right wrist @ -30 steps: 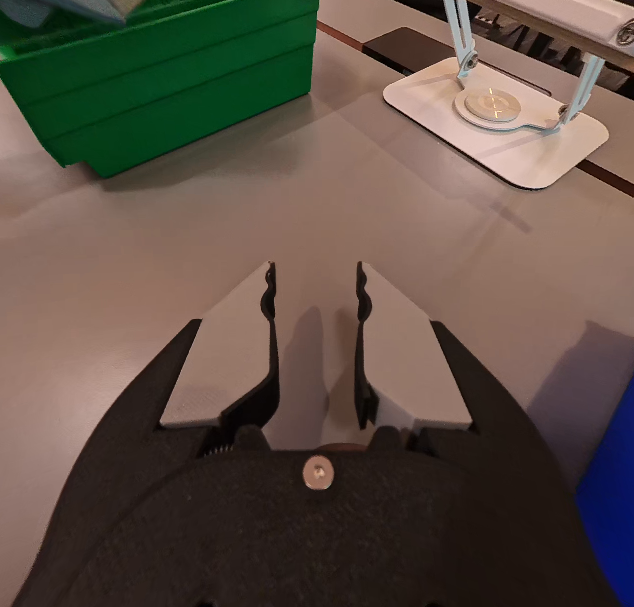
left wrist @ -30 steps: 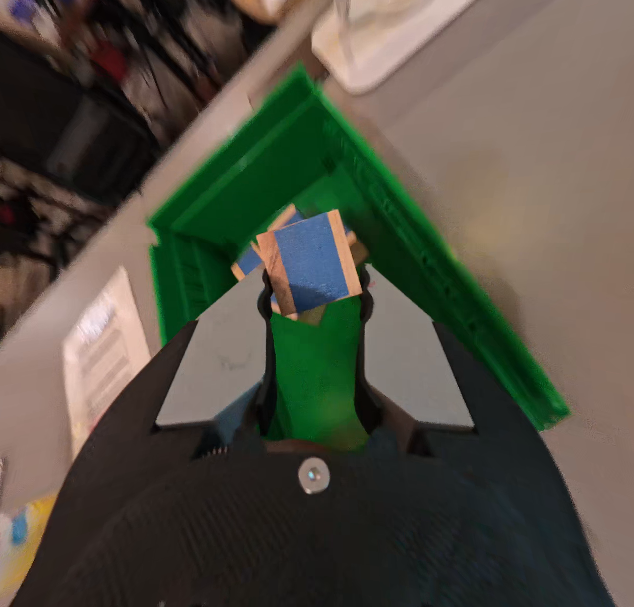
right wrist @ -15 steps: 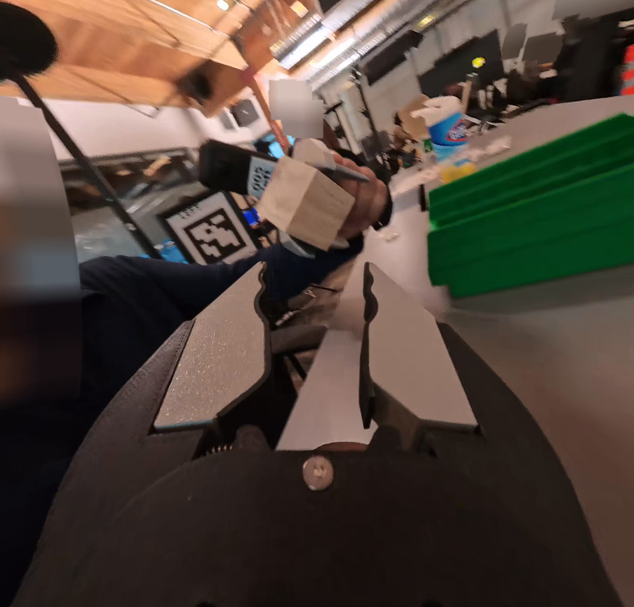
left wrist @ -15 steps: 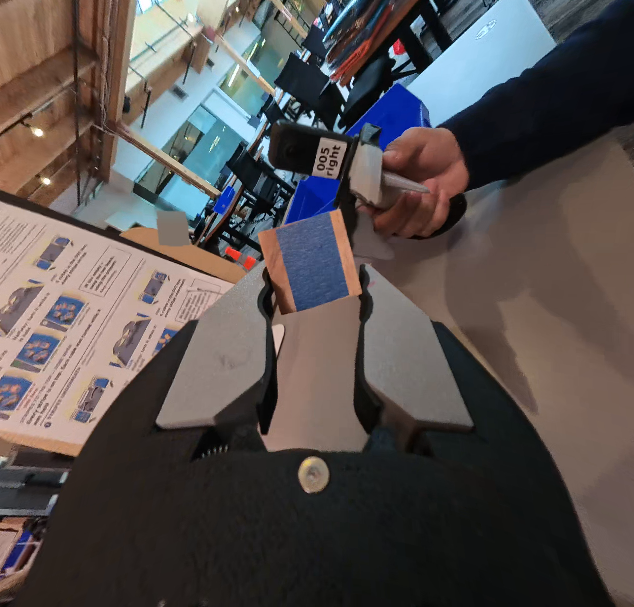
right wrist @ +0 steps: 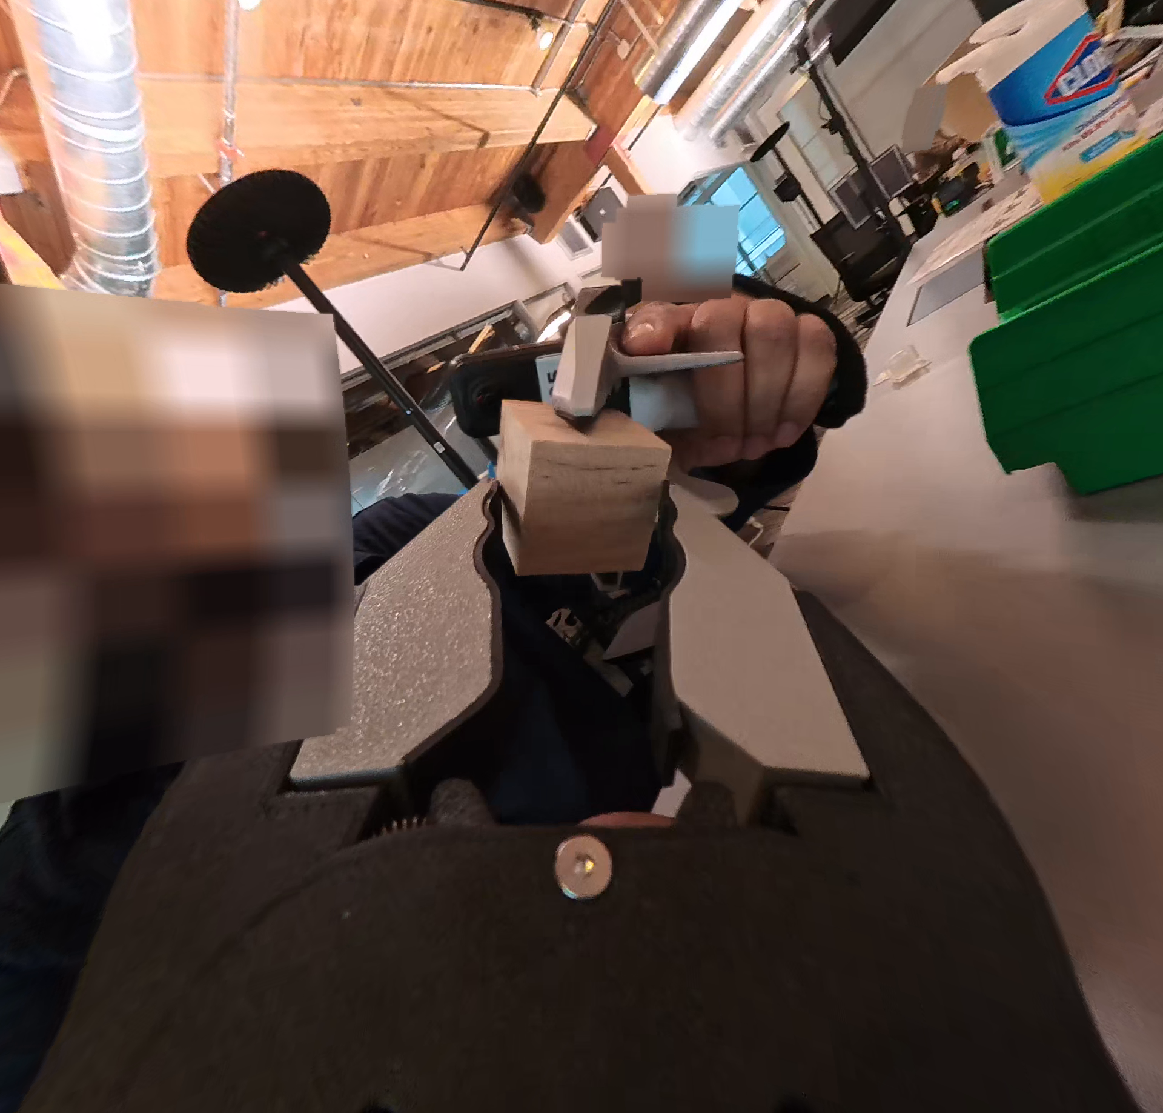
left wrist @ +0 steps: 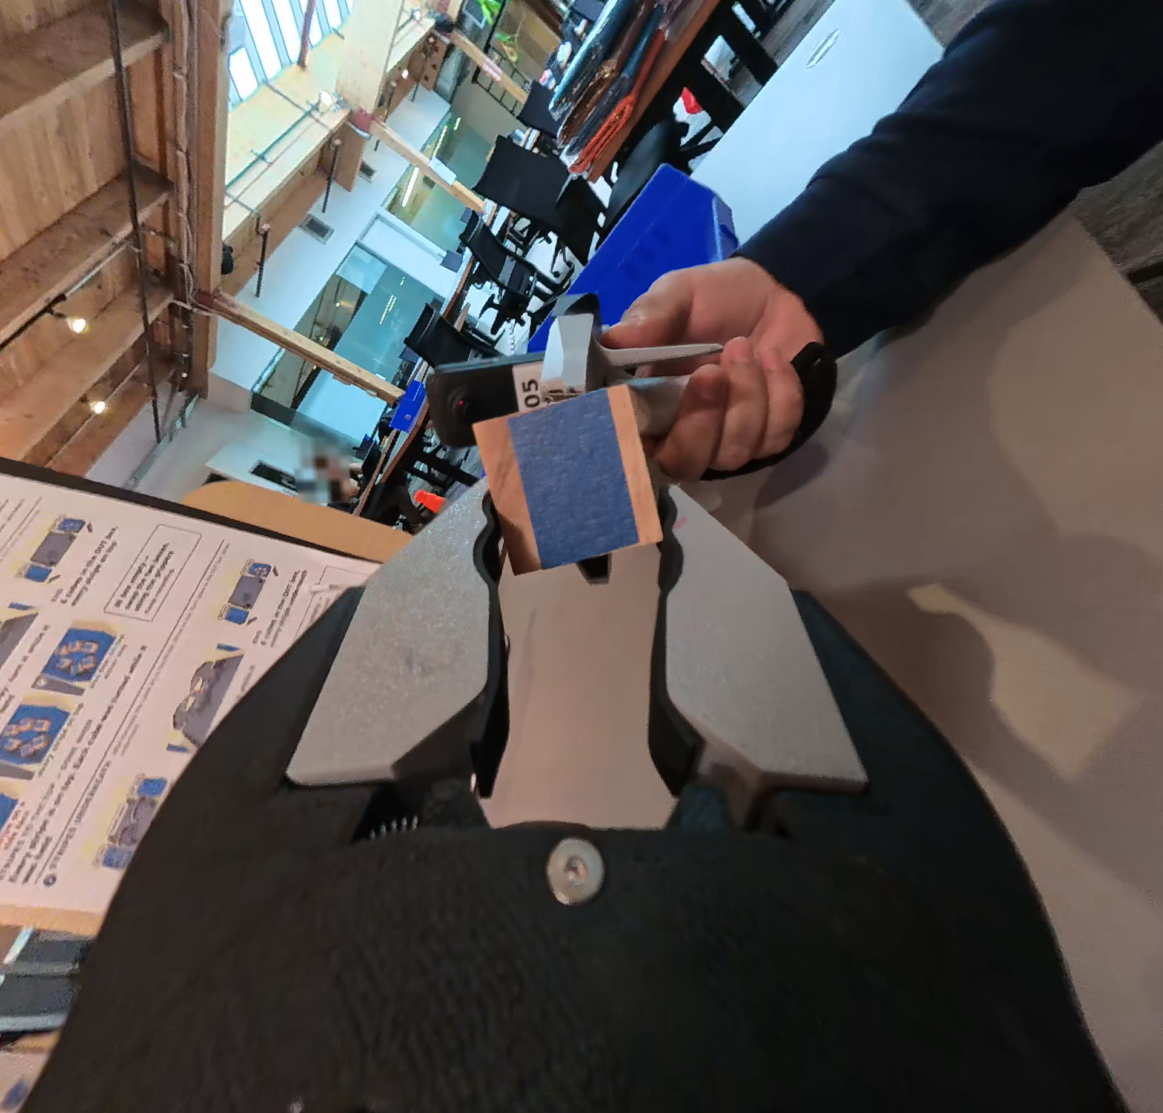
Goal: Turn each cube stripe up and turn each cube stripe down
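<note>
The left gripper (left wrist: 576,538) pinches a wooden cube (left wrist: 569,478) at its fingertips, blue stripe toward its camera, held in the air above the grey table (left wrist: 1007,516). The right gripper (right wrist: 579,516) faces it, its fingertips flanking the cube's (right wrist: 582,494) plain faces; whether they clamp it cannot be told.

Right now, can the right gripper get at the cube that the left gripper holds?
Probably yes. The cube sits between the fingertips of the right gripper, on the two sides that the left gripper leaves free. Nothing stands between them. Whether the fingertips touch it, I cannot tell.
</note>
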